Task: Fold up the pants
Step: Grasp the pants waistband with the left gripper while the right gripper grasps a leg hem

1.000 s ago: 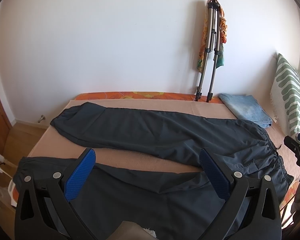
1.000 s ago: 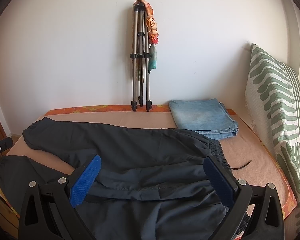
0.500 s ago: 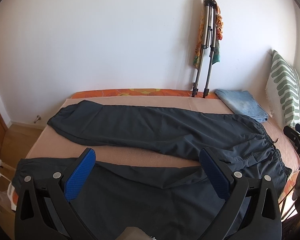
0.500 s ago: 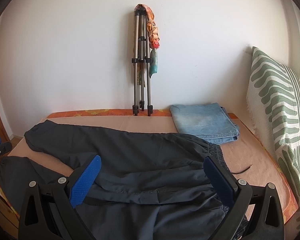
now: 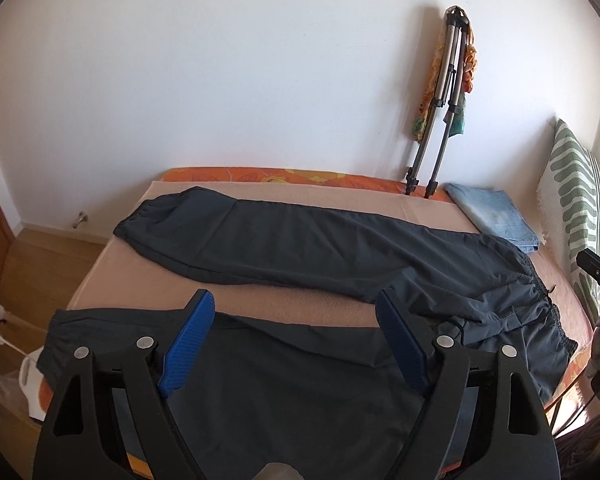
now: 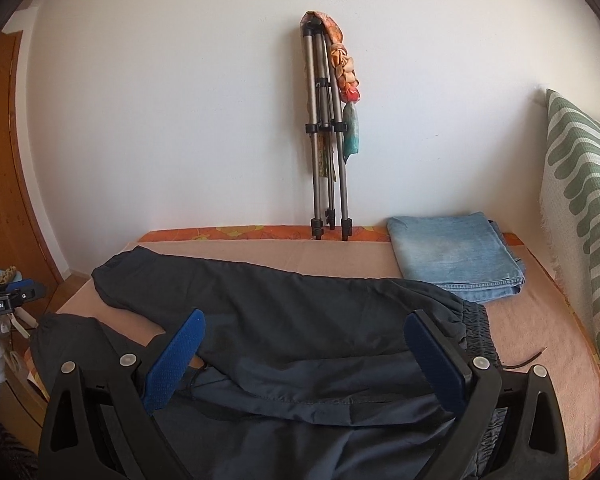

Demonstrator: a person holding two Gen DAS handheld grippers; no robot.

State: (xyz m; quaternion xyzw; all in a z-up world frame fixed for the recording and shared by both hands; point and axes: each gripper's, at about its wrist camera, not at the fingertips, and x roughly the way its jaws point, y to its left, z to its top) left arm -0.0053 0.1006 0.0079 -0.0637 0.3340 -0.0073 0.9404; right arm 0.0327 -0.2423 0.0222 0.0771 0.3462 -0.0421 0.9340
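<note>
Dark pants (image 5: 308,248) lie spread on a bed (image 5: 300,304), legs apart in a V, waistband at three o'clock, no fold made yet. The left gripper (image 5: 296,336), jaws apart and just narrowing on nothing, hovers over the near leg; the right gripper (image 6: 304,356) hangs wide open, empty. Next, likely: pinch cuff and waistband and lay one leg over the other. Folded jeans (image 6: 456,256) and a tripod (image 6: 326,132) sit at twelve against the white wall.

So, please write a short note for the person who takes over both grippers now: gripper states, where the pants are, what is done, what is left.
Left gripper: open, jaws just been closing a little, nothing pinched, above the near leg.
Right gripper: open, holds nothing, above the waist end.
Dark pants: spread flat on the bed, legs apart, waistband toward the pillow.
Done: pants laid out.
Left: every fold.
</note>
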